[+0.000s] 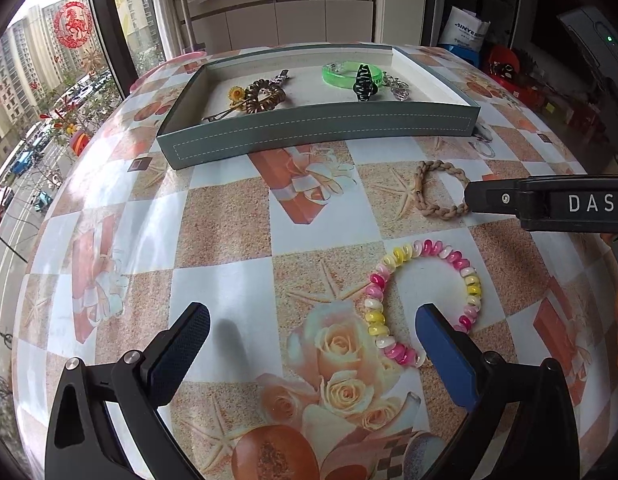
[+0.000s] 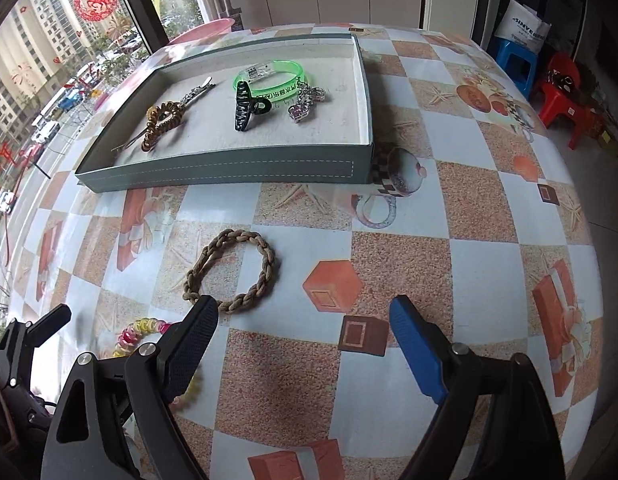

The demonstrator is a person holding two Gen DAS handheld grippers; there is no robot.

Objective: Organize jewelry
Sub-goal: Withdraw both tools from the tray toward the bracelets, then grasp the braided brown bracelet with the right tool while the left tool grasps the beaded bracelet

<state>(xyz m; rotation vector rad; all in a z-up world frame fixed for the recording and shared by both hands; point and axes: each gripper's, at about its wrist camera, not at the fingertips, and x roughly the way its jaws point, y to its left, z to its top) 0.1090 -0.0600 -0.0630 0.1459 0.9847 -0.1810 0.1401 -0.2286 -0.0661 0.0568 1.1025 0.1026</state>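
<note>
Two bracelets [image 2: 233, 270], near open right hand-held gripper [image 2: 305, 316]

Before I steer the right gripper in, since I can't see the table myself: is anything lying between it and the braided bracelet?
Nothing visible does. The right gripper is open just short of the braided bracelet, with only bare tablecloth between.

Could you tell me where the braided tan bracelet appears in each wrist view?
Left wrist: braided tan bracelet lies right of centre on the tablecloth, at the right gripper's tip.
Right wrist: it lies left of centre, just ahead of the left finger.
Shared landmark: the grey tray behind it.
</note>
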